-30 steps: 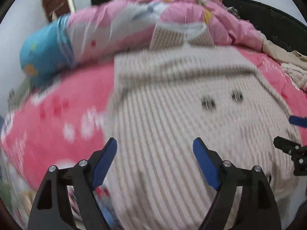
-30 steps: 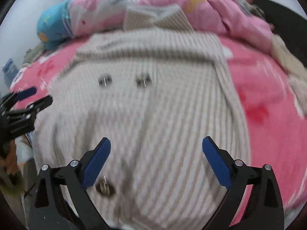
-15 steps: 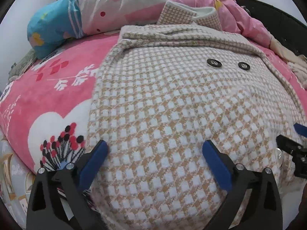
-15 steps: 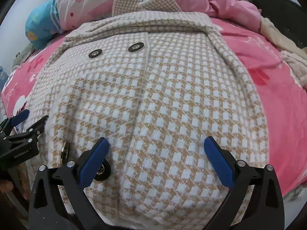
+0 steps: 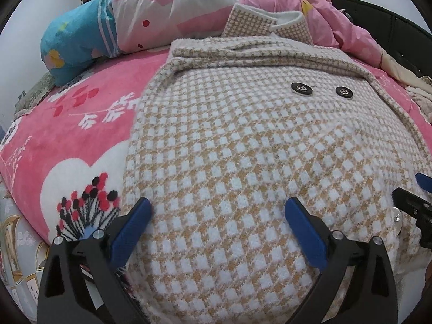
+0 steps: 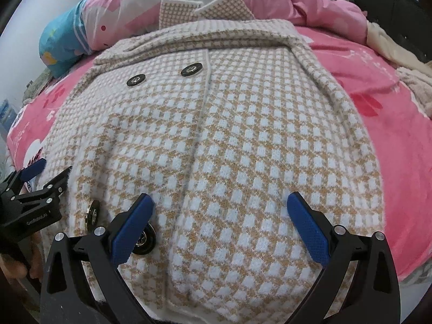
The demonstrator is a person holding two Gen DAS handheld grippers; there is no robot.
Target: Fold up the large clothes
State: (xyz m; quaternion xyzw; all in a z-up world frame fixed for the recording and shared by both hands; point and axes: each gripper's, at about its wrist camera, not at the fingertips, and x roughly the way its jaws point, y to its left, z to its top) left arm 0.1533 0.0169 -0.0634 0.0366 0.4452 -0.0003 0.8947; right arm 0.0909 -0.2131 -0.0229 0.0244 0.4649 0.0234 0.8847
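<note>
While the coat (image 5: pixel 243 162) lies flat on the pink bed cover (image 5: pixel 67 135), both claws hang wide over its near hem.

Left claw (image 5: pixel 217 210) spread wide, nothing between its blue pads; right claw (image 6: pixel 220 206) spread just as wide, empty too. The checked coat is face up, its collar (image 6: pixel 205 4) against the heaped quilt (image 5: pixel 189 8) at the far end. The sleeves look tucked in along the sides, so I'd judge the side folds done and the lengthwise fold, hem up toward collar, not yet begun. Count it up: one coat, two claws, four dark buttons in the right view, two up near the chest (image 6: pixel 191 70) and two down by the left pad (image 6: pixel 93 213).
</note>
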